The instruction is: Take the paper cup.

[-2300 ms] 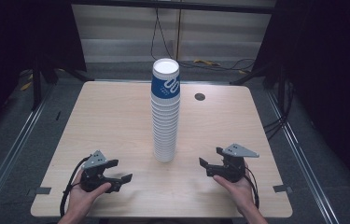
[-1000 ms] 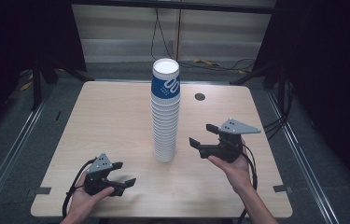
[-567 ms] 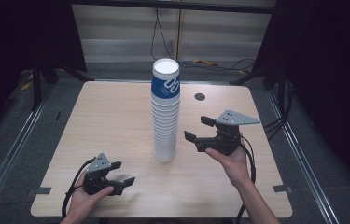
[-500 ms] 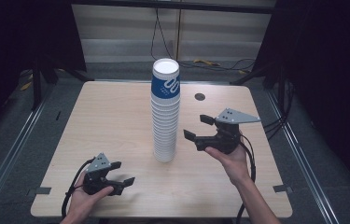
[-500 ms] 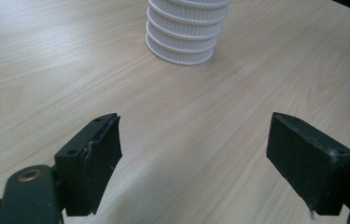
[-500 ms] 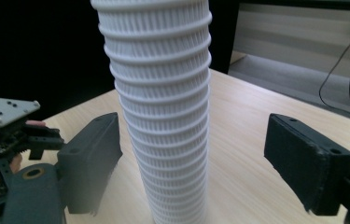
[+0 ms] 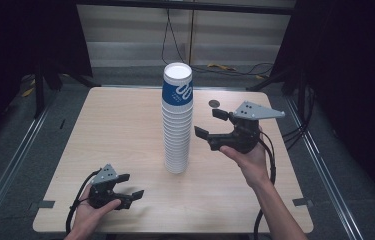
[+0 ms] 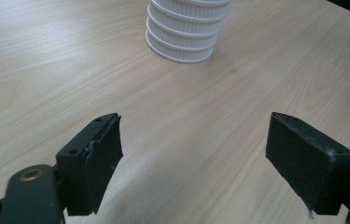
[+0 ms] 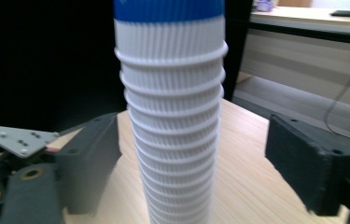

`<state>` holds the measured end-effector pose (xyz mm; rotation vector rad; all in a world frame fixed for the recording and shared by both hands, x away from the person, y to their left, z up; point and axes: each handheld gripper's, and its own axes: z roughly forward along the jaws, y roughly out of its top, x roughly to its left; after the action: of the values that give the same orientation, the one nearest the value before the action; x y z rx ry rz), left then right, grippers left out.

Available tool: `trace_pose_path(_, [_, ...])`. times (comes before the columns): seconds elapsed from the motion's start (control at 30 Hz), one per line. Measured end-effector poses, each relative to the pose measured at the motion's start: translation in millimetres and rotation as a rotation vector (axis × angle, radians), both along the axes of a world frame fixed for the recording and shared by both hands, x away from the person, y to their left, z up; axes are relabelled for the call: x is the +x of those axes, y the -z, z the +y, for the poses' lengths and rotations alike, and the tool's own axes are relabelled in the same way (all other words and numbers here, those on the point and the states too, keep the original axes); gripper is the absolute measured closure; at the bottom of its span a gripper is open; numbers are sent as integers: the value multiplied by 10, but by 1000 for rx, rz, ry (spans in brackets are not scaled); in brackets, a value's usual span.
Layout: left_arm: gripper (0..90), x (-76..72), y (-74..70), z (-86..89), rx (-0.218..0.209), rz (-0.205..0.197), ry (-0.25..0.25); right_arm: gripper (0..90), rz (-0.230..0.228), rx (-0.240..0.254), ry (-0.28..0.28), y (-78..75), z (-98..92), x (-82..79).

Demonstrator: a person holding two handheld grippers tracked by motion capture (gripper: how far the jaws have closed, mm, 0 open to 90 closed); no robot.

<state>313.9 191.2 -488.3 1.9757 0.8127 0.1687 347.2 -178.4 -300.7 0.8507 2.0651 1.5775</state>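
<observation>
Standing just left of the right tool (image 7: 209,125), one cup stack (image 7: 177,120) is seen; both tools, including the left tool (image 7: 131,186), are held open and empty, the right tool's jaws having just been opening.

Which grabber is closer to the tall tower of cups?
Right. The right gripper is raised beside the cup stack, its open jaws facing the upper part, not touching. The left gripper sits low on the table, off from the stack's base.
</observation>
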Motion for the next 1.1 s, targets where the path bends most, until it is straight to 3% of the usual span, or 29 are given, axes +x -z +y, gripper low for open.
trace_pose_path(0.2, [190,5,-2,2,-2,-3,-4,149,2,-15,-72,-232,131,71])
trace_pose_path(0.47, [190,2,-11,6,-9,-11,0,168,-12,-19,-76,-378,234,164])
trace_pose_path(0.67, [194,1,-19,0,-7,-19,9,168,3,-20,-99,-476,265,252])
trace_pose_path(0.87, [194,1,-15,-9,-10,-13,6,143,14,-71,-104,-586,357,316])
trace_pose_path(1.1, [194,0,-17,-10,-10,-14,13,144,21,-74,-107,-649,414,422])
